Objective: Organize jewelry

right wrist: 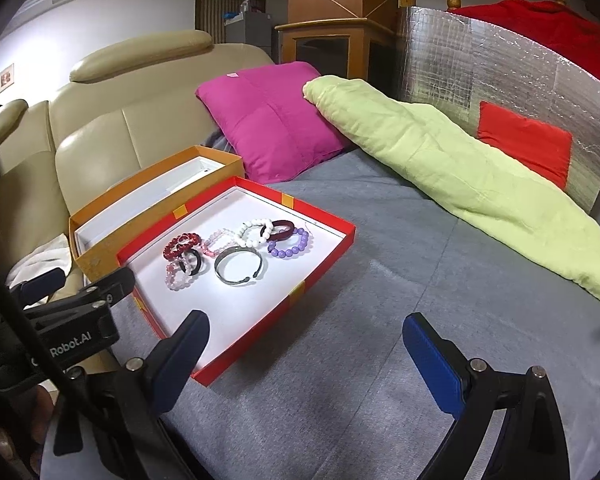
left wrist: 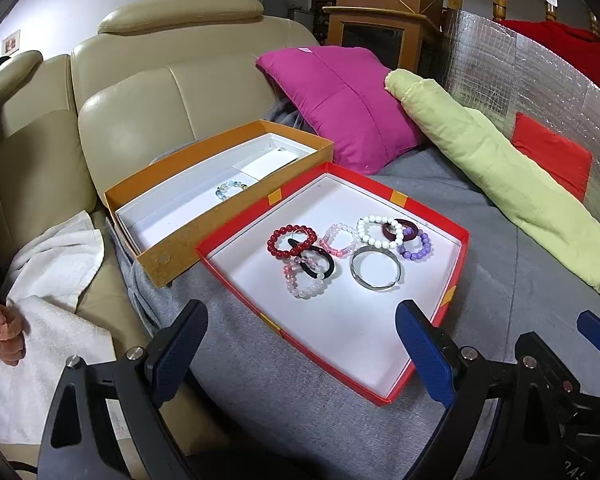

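Bracelets lie bunched in the red tray (left wrist: 452, 258), which sits on the grey blanket (right wrist: 380, 320) over the bed, touching the orange box (left wrist: 172, 248) on its far-left side. One pale beaded bracelet (left wrist: 230, 190) is already inside the orange box, so my guess is the sorting has barely begun.

Both tools hover short of the tray. The left gripper (left wrist: 300, 344) has its jaws spread wide over the tray's near edge, holding nothing; the right gripper (right wrist: 306, 354) is likewise spread and empty, over the blanket just right of the tray.

The beaded pieces look light and springy on elastic cord, and round beads may roll out of a pinch, so closing across the strand between beads seems safest. The red bead bracelet (left wrist: 292, 240), the black hair tie (left wrist: 314, 264) and the pale pink bracelet (left wrist: 304, 284) overlap; lifting one could drag the others. The silver bangle (left wrist: 376, 270) is stiff, smooth and probably slippery, but it lies mostly clear and would take a grip across its band. The purple bracelet (left wrist: 416, 246) and white bracelet (left wrist: 380, 232) tangle with a dark ring (left wrist: 400, 228).

The tray walls are low; the near half is bare white floor, good room to come in. The orange box has taller walls to clear.
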`<state>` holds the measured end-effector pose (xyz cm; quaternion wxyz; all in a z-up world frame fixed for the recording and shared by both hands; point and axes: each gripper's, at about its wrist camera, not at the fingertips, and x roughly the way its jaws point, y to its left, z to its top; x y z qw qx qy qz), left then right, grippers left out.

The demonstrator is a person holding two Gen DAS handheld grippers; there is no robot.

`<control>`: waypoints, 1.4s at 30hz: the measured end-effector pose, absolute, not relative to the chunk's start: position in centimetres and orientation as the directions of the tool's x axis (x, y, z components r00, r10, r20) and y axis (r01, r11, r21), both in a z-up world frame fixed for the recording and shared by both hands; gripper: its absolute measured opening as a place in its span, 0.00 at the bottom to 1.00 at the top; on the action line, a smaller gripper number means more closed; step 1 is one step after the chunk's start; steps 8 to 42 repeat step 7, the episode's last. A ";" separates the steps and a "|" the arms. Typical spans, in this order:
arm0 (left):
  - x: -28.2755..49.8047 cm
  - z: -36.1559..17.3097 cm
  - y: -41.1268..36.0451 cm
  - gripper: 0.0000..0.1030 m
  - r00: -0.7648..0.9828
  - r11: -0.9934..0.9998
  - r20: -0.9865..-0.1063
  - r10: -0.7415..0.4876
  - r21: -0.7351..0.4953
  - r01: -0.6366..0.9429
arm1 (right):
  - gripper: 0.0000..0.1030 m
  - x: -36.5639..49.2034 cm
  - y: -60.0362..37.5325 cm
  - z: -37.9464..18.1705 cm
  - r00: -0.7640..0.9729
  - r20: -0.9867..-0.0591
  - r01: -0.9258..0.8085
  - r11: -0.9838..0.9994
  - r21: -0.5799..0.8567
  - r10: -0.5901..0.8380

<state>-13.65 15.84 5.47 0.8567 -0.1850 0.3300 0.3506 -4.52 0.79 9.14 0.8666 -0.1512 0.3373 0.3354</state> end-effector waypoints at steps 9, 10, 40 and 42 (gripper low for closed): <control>-13.6 5.2 16.0 0.92 0.537 0.690 -0.700 0.471 -0.088 -0.719 | 0.96 -4.3 1.1 9.4 0.551 -0.684 -0.681 0.732 -0.036 0.478; -13.6 5.2 16.0 0.92 0.537 0.690 -0.700 0.471 -0.088 -0.719 | 0.96 -4.3 1.1 9.4 0.551 -0.684 -0.681 0.732 -0.036 0.478; -13.6 5.2 16.0 0.92 0.537 0.690 -0.700 0.471 -0.088 -0.719 | 0.96 -4.3 1.1 9.4 0.551 -0.684 -0.681 0.732 -0.036 0.478; -13.6 5.2 16.0 0.92 0.537 0.690 -0.700 0.471 -0.088 -0.719 | 0.96 -4.3 1.1 9.4 0.551 -0.684 -0.681 0.732 -0.036 0.478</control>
